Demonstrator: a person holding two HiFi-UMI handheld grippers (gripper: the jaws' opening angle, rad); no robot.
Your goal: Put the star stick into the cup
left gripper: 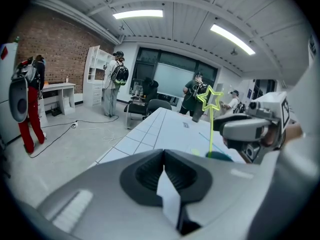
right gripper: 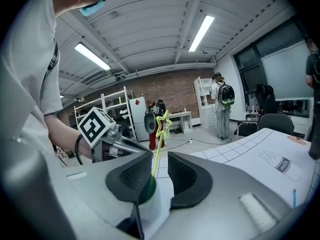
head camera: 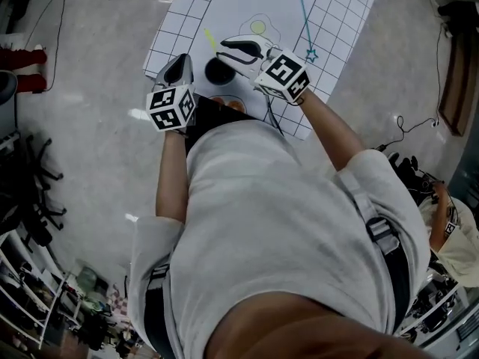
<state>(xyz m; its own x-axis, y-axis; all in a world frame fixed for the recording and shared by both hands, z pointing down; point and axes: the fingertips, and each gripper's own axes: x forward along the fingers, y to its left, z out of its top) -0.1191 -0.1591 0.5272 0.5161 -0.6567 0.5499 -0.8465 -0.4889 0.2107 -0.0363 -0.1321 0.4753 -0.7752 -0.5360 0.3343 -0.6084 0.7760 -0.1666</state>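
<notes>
The table (head camera: pixel 344 13) is white, ruled with a dark grid of squares. The star stick (right gripper: pixel 161 124) is bright yellow-green, while the second stick (head camera: pixel 305 25), near the table's right edge, is teal blue. The cup (head camera: pixel 218 70) looks black from above but dark green in the gripper views, so its true shade is hard to call. The left gripper (left gripper: pixel 164 154) and right gripper (right gripper: pixel 159 159) are pale grey with black ribbed pads, each bearing black-and-white square markers. The shirt (head camera: pixel 262 215) is light grey.
</notes>
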